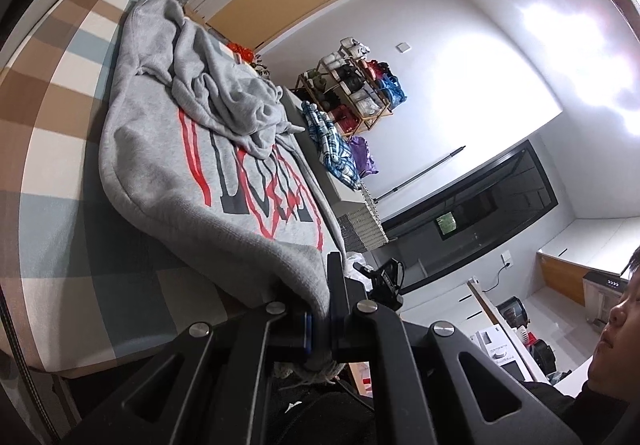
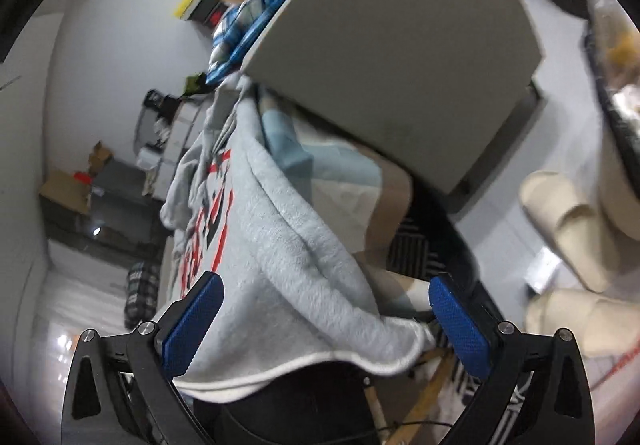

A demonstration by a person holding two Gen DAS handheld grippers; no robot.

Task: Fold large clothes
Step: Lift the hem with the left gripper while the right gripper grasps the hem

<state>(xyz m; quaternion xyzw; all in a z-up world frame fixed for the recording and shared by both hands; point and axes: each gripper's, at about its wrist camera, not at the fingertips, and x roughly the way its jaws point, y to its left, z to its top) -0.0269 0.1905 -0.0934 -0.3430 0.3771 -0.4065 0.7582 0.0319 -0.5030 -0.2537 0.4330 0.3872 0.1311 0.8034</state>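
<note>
Left gripper (image 1: 320,321) is clamped tight on the hem of the grey hoodie (image 1: 168,165), which lies spread on the checked bed (image 1: 60,117). Right gripper (image 2: 324,325) has its fingers wide apart, hoodie edge draped between them, not pinched.

I see the sweatshirt (image 1: 168,165) lying across the bed (image 1: 52,149), its hem hanging over the bed's near edge, where my left gripper (image 1: 320,319) is clamped on it. My right gripper (image 2: 324,325) sits with jaws wide at that edge, the hem lying loose between them. A checked garment (image 1: 334,149) lies on the table (image 2: 392,45) just beyond the bed's far side, and slippers (image 2: 568,229) rest on the floor beside it.
</note>
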